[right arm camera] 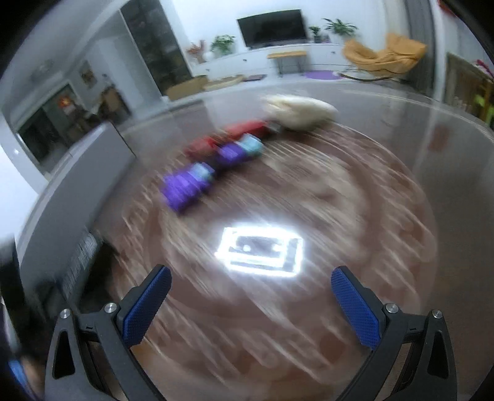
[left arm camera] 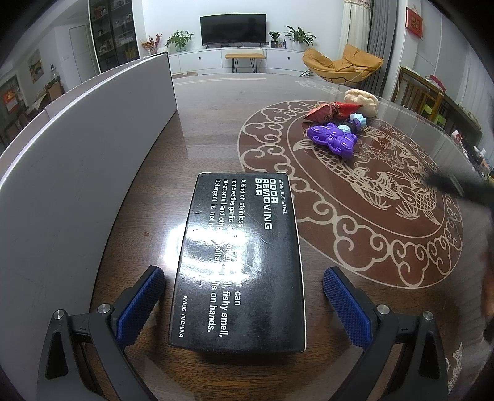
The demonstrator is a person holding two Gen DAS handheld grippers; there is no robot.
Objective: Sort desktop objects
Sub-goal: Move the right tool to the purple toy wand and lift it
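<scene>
The left wrist camera looks forward, low and close over a black box on the table. The right wrist camera looks down from higher, and its picture is blurred. Both views share the purple toy and the television.

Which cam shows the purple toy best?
Left wrist: the purple toy is sharp, lying on the table in front of the red packets. Right wrist shows it only as a motion-blurred purple smear, shape unreadable.
</scene>
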